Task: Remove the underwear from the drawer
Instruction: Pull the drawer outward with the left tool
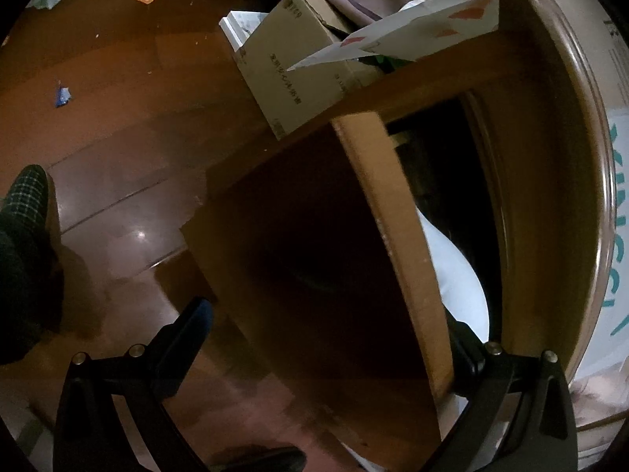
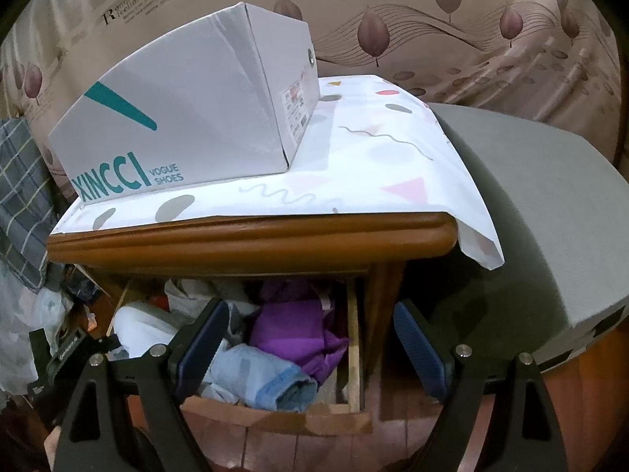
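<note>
While the drawer (image 1: pixel 298 236) stands pulled out of the nightstand (image 1: pixel 542 157), I log the left wrist view first: my left gripper (image 1: pixel 330 338) straddles the drawer's front panel, one finger on the outer face above the wooden floor (image 1: pixel 118 126), the other inside behind the panel's top edge; jaws spread wide around the board, and whether either pad touches it I cannot tell. A pale garment (image 1: pixel 452 271) shows inside the drawer just behind the panel; a cardboard box (image 1: pixel 295 59) sits on the floor beyond. Right wrist view: my right gripper (image 2: pixel 310 350) hangs over the open drawer, jaws spread and holding nothing. The left-hand pad lies over the clothes; the other lies outside the drawer's side wall (image 2: pixel 354 338). Contents, front to back: a rolled light-blue garment (image 2: pixel 267 377) at the front edge, which I take for the underwear; a purple cloth (image 2: pixel 298 326) behind it, touching; white fabric (image 2: pixel 141 326) to the left. On top of the nightstand: a patterned cloth (image 2: pixel 373 165) and a shoebox (image 2: pixel 188 102). Handling note, my judgement: I should bring the right gripper leftward so both fingers clear the side wall, descend square onto the blue roll, and pinch its thick middle rather than a loose edge, keeping off the purple cloth so it does not drag along. My left gripper should steady the front panel.
</note>
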A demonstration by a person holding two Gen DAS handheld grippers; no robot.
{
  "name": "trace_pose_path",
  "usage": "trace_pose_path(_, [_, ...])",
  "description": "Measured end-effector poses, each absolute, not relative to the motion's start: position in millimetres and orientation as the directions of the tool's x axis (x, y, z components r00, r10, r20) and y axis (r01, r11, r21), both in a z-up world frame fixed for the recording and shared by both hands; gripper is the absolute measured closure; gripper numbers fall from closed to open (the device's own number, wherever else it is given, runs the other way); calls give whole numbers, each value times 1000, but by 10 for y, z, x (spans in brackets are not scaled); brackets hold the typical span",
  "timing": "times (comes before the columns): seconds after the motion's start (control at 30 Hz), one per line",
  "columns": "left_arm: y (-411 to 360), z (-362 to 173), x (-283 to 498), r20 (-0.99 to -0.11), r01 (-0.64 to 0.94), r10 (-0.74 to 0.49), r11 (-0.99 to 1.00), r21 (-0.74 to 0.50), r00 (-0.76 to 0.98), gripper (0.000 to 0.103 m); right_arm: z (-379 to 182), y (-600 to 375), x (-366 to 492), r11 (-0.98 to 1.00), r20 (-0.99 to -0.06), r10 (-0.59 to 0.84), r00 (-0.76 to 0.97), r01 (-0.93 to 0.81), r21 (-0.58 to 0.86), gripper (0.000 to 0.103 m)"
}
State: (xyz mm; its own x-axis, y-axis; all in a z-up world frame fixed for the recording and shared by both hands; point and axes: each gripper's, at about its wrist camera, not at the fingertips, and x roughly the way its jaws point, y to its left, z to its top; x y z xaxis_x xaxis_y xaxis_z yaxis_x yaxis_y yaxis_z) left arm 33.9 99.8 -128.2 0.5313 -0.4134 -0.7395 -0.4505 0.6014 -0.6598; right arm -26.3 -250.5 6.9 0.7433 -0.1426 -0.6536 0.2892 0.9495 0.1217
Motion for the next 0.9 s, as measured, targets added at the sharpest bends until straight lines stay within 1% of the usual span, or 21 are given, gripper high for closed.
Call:
trace_pose_path(0.5, [1088,-1264,59,-768,-451,-396,637,-625,504,0,77,-2515,-274,948,-652,-156,742,298,112,15])
trace_pose_path(0.9, [1134,-1248,-55,-811,-449,-367,692,-566,456,0,70,-2541,-275,944,-654,-158,740,307,119,15])
